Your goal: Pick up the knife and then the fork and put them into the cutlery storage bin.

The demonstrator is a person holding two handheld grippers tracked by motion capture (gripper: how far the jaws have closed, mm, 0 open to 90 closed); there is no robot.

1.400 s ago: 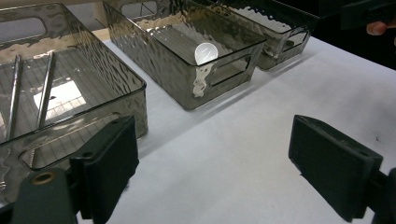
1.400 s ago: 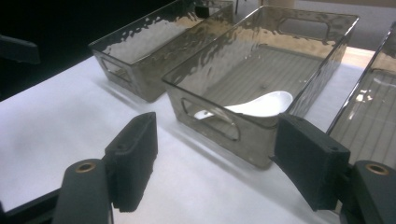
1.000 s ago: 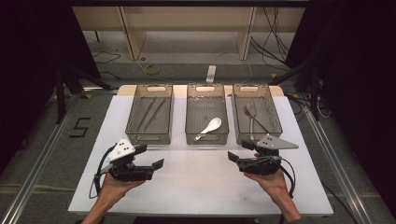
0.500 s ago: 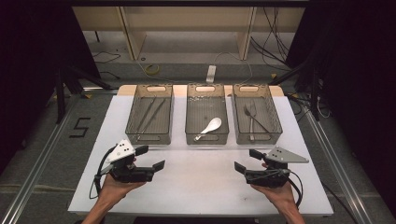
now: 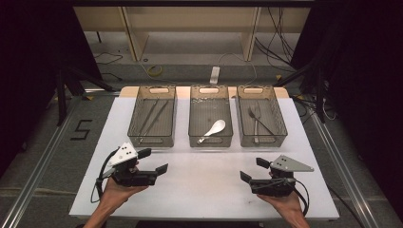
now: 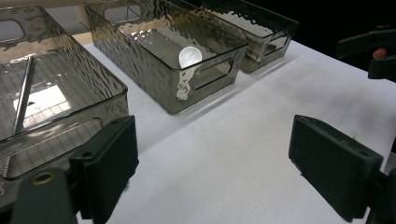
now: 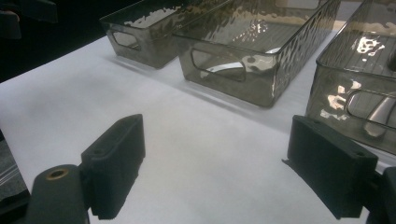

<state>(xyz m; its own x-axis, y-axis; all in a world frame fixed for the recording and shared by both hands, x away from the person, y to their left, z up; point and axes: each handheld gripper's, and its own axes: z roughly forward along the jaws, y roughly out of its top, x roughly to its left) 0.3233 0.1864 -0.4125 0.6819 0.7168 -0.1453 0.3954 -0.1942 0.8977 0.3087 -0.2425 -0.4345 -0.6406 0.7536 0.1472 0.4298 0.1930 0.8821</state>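
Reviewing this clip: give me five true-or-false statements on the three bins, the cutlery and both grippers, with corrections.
1. The white spoon lies in the middle bin. True.
2. The left gripper holds a fork. False: its jaws are open and empty.
3. Forks lie in the right bin. True.
4. The right gripper is inside a bin. False: it hangs over the white tabletop, open.
5. The left bin is empty. False: thin metal utensils lie in it.
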